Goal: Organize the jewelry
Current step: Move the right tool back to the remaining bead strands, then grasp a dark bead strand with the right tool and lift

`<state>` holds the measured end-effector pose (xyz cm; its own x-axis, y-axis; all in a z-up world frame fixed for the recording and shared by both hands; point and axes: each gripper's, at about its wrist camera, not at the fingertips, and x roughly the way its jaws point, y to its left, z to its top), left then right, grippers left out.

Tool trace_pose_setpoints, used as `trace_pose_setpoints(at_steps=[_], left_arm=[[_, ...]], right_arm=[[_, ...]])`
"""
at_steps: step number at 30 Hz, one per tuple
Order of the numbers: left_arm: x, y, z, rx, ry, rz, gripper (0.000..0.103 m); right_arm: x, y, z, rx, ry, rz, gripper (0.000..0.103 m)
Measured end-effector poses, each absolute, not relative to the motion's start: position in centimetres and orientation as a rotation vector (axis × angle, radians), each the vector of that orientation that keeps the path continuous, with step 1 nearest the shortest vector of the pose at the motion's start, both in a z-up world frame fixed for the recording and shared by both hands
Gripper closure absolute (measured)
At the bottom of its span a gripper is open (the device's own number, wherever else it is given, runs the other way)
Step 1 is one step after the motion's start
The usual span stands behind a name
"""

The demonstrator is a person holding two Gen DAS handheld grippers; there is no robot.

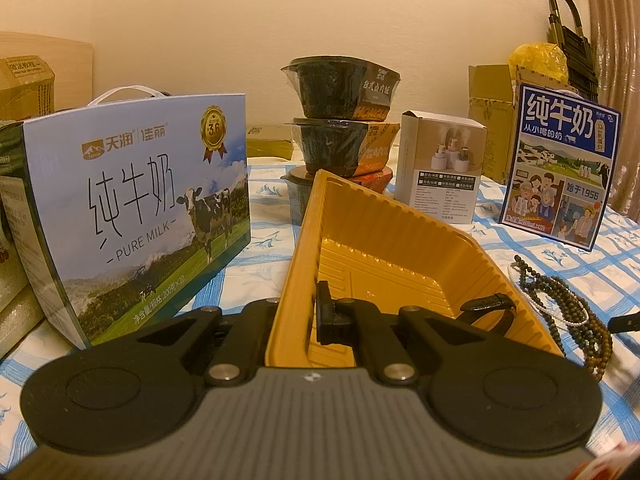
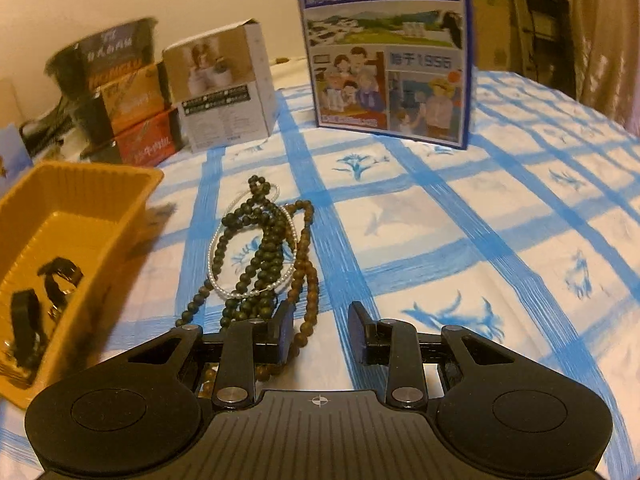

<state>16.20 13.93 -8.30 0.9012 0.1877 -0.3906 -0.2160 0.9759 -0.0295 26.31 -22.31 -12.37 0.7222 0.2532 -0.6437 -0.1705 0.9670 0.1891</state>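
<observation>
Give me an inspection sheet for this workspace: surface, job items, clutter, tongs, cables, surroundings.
Surface: blue-checked cloth, lying flat.
Job's things: yellow tray tilted, a black strap piece inside; bead strands and a pearl loop heaped on the cloth beside the tray.
Clutter: milk cartons, stacked bowls, small white box.
Tongs: left tongs shut on the tray's rim; right tongs open, empty, at the beads.
Cables: nothing seen.
Surroundings: plain wall, cardboard boxes.

watch (image 2: 56, 280) in tray (image 2: 120, 216), bead necklaces (image 2: 260, 248) just right on tablecloth (image 2: 480, 240)
</observation>
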Motion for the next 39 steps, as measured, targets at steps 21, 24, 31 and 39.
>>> trace_pose_setpoints(at_steps=[21, 24, 31, 39], left_arm=[[16.3, 14.0, -8.4, -0.073, 0.396, 0.207, 0.099], [16.2, 14.0, -8.3, -0.075, 0.395, 0.207, 0.099], [16.2, 13.9, -8.3, -0.075, 0.394, 0.209, 0.099], [16.3, 13.8, -8.2, -0.072, 0.391, 0.207, 0.099]], right_arm=[[27.1, -21.5, -11.5, 0.0, 0.672, 0.221, 0.096], [26.6, -23.0, -9.1, 0.039, 0.615, 0.216, 0.096], [25.6, -25.0, -4.0, 0.094, 0.491, 0.241, 0.096], [24.2, -25.8, 0.8, 0.15, 0.379, 0.3, 0.096]])
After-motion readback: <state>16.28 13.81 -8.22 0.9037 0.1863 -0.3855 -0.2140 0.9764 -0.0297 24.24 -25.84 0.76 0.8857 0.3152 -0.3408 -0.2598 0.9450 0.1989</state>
